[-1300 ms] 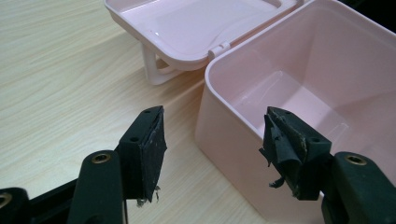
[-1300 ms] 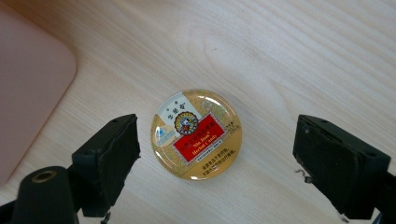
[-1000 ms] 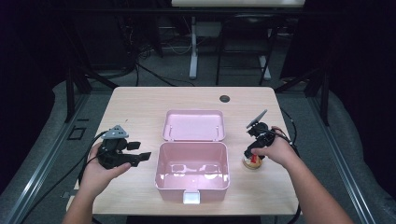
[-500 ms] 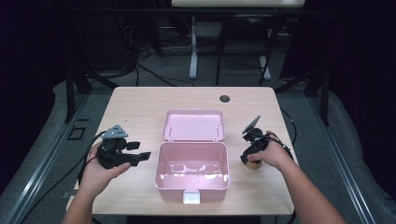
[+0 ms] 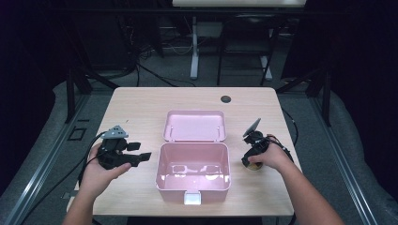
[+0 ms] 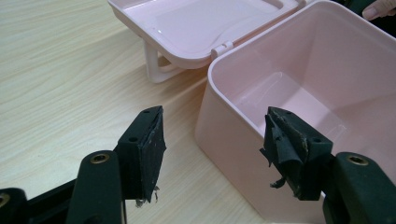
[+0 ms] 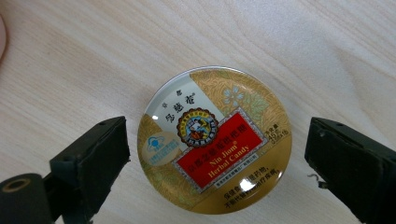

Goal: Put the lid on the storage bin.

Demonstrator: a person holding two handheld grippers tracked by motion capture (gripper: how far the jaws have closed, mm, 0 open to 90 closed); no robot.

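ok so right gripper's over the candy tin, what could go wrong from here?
1. The candy tin is round and low; the open right gripper may slip off its rim or skid it across the table.
2. The pink box wall is tall; a low carry could clip it.

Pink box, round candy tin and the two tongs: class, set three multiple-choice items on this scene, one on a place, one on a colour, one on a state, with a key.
1. Where does the round candy tin lie?
A. inside the box
B. on the table right of the box
C. on the open lid

2. What colour is the box?
A. pink
B. blue
C. green

3. How do the right tongs stand?
A. shut on the tin
B. open, one jaw on each side of the tin
C. shut, holding nothing

Key: 1 B, the high view shows it on the table under the right hand; 2 A, walls and lid are pink; 3 B, gaps show between both jaws and the tin.
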